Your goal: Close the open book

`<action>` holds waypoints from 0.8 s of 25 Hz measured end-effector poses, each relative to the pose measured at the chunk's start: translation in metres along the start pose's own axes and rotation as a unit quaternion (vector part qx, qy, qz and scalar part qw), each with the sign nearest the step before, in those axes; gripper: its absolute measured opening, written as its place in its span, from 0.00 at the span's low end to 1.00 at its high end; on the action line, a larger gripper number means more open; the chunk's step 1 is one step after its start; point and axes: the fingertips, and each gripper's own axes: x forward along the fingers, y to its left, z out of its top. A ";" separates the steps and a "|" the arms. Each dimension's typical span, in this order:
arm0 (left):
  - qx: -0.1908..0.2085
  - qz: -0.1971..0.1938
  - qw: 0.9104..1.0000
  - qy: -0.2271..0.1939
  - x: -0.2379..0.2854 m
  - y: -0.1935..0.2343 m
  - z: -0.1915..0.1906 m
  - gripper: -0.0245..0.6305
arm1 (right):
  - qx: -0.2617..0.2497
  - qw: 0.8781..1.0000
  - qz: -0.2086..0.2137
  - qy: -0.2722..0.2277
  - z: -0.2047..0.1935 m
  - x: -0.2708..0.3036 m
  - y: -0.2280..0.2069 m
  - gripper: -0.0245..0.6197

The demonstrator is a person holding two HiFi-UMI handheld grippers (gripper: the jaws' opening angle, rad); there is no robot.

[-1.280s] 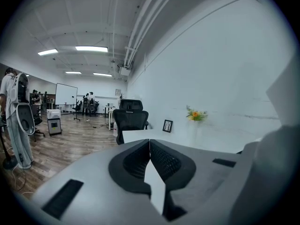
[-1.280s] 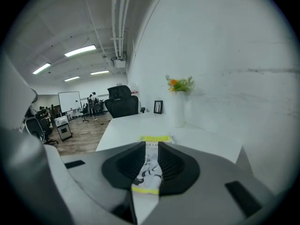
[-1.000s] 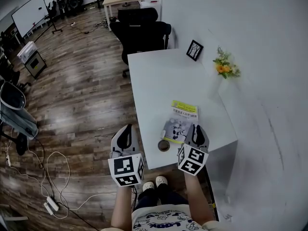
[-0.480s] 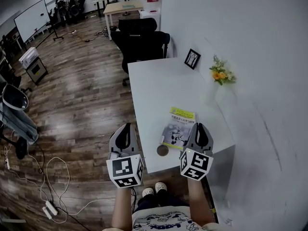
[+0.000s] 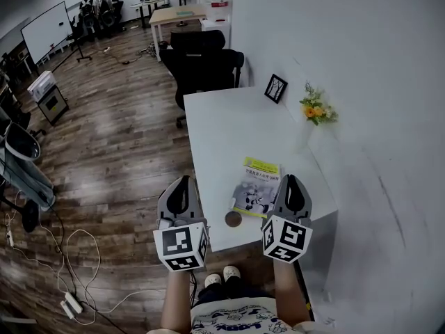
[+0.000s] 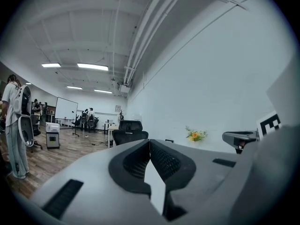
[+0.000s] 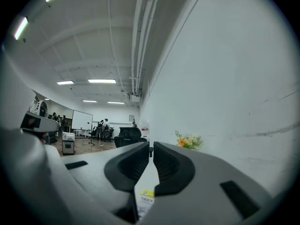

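"Nearest first: the grippers?"

"The left gripper (image 5: 182, 181) has its jaws together, empty. The right gripper (image 5: 290, 179) has just been closing its jaws. They're all but together, with nothing between them."

"And the book?"

"The book (image 5: 256, 186) is closed and lies flat by the white table's (image 5: 222, 124) near right corner. It has a grey illustrated cover with a yellow band. Its long axis runs from near edge to far edge, yellow end farthest. A brown roll (image 5: 233, 219) sits beside its near left corner."

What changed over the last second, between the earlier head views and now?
Both grippers rose from the table, the right gripper more than the left gripper, clearing the near edge of the book. The right jaws have just been closing, nothing between them. The book stayed closed on the table, round brown object beside it.
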 end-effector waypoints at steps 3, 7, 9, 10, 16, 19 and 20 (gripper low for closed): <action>0.001 -0.001 1.000 -0.003 0.001 -0.003 0.002 0.07 | -0.001 1.000 0.000 -0.005 0.003 -0.001 -0.003 0.11; 0.001 -0.004 1.000 -0.005 0.002 -0.004 0.004 0.07 | -0.006 1.000 0.002 -0.008 0.006 -0.001 -0.001 0.11; 0.002 -0.004 1.000 -0.006 0.002 -0.005 0.005 0.07 | -0.008 1.000 0.005 -0.008 0.006 -0.001 0.000 0.11; 0.002 -0.004 1.000 -0.005 0.002 -0.005 0.005 0.07 | -0.009 1.000 0.007 -0.008 0.007 -0.001 0.000 0.11; 0.001 0.000 1.000 -0.004 0.002 -0.003 0.004 0.07 | -0.013 1.000 0.015 -0.008 0.008 0.000 0.004 0.11; 0.001 0.001 1.000 -0.005 0.001 -0.002 0.004 0.07 | -0.016 1.000 0.019 -0.008 0.010 0.001 0.007 0.11; 0.001 0.001 1.000 -0.005 0.000 -0.002 0.004 0.07 | -0.016 1.000 0.021 -0.008 0.010 0.000 0.009 0.11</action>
